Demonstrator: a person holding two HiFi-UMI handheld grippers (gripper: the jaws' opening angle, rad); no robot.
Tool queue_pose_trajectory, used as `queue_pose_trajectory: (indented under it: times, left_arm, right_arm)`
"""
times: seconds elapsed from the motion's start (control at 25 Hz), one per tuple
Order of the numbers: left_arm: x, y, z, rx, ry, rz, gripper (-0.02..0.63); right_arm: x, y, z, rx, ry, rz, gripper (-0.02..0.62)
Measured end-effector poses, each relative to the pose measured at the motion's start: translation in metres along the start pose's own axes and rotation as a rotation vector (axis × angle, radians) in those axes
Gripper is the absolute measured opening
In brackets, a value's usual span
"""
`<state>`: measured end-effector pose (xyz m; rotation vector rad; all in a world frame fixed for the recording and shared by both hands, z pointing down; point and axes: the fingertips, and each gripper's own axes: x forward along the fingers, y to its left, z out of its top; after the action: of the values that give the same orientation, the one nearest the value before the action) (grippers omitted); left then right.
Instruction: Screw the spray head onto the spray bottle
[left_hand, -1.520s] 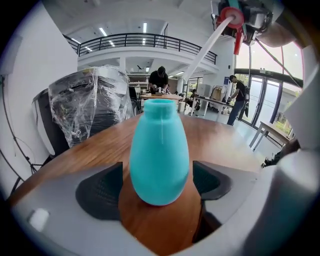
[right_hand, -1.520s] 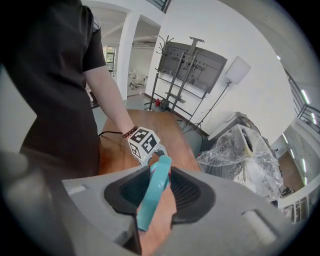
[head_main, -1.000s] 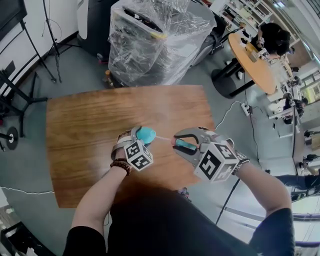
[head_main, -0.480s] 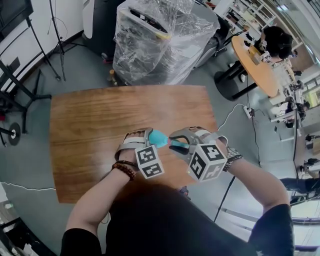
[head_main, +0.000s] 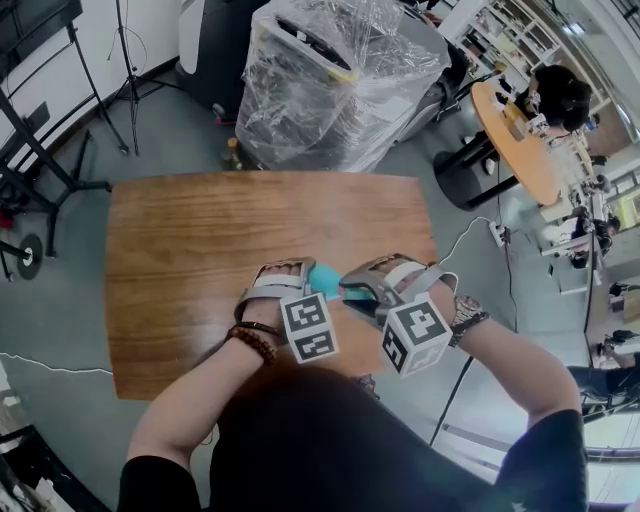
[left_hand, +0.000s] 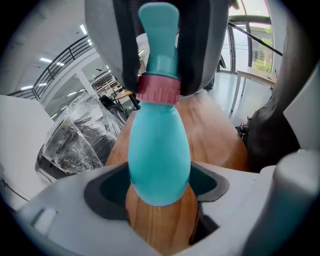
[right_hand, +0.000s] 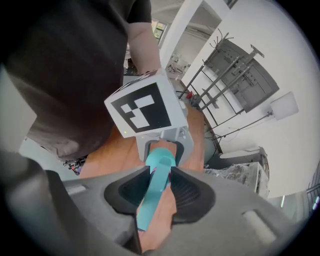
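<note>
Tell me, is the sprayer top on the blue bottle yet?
Nearly. Done: the spray head sits on the neck of the bottle, pink collar meeting it. In hand: the left claw grips the bottle, the right claw grips the head. Left: twisting it tight; how tight it is, I can't tell.

The head view looks steeply down on the table (head_main: 200, 250). Both gripper views, close behind their jaws, face each other across the spray bottle (left_hand: 159, 150) above that shared table.

left tool (head_main: 306, 277): jaws clamped wide | right tool (head_main: 352, 290): jaws clamped narrow | both angled down
</note>
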<state>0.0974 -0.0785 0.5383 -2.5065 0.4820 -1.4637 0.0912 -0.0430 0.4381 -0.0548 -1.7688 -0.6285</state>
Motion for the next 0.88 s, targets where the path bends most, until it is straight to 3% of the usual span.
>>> queue_pose_trajectory:
  times: [0.4, 0.52, 0.68, 0.88]
  left_arm:
    - [-0.007, -0.009, 0.000, 0.051, -0.006, -0.032, 0.391]
    - [-0.009, -0.012, 0.000, 0.061, -0.005, -0.048, 0.391]
    - [-0.013, -0.011, -0.002, 0.040, 0.008, -0.055, 0.391]
    - [-0.013, -0.008, -0.004, 0.012, 0.033, -0.031, 0.390]
  right_arm:
    - [-0.005, 0.017, 0.003, -0.319, 0.065, 0.020, 0.120]
    - [-0.004, 0.018, 0.005, -0.363, 0.061, 0.007, 0.120]
    - [-0.004, 0.014, 0.004, -0.271, 0.057, 0.026, 0.120]
    - [-0.001, 0.005, 0.006, 0.008, 0.041, 0.073, 0.120]
